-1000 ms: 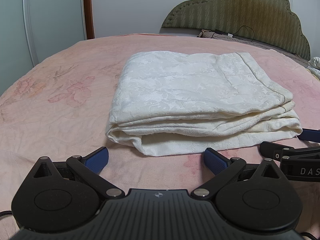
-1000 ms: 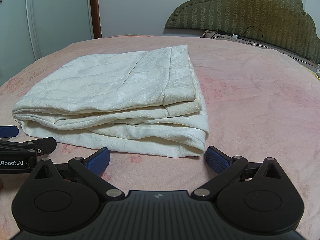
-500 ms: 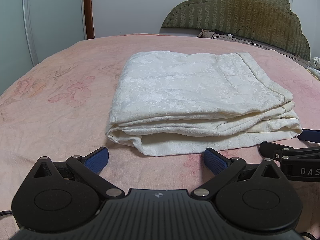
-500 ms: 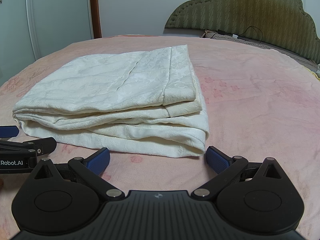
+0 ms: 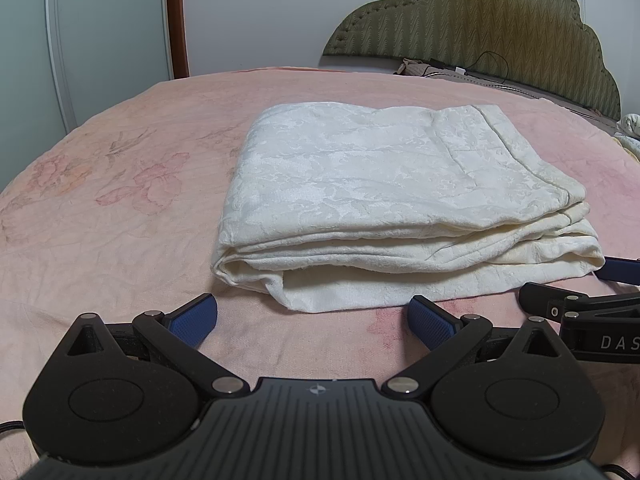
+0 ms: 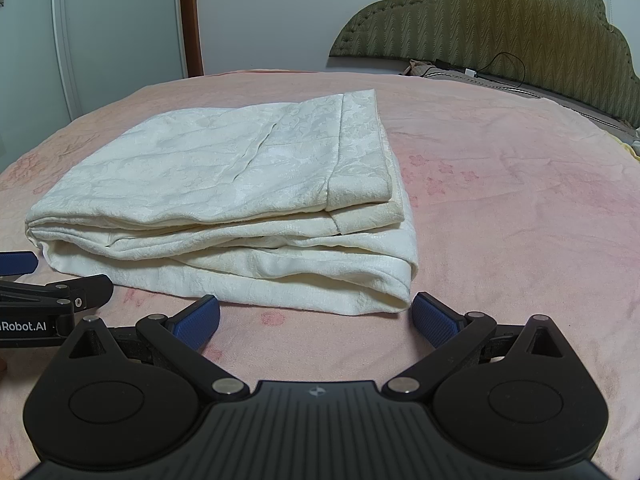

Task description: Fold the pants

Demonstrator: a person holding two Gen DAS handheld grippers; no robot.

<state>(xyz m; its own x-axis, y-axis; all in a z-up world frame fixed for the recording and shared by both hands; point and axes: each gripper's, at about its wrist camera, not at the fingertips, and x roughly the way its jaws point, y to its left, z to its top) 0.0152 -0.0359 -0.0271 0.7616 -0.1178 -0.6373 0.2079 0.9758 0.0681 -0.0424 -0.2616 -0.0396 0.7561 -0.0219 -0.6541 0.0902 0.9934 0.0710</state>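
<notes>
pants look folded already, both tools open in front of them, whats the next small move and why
Probably draw both tools back and leave it. The white pants lie in a compact stack of layers on the pink bedspread, edges roughly lined up. The left tool and right tool are open, empty, just short of the near edge, so another grab would likely only disturb the fold.
</notes>
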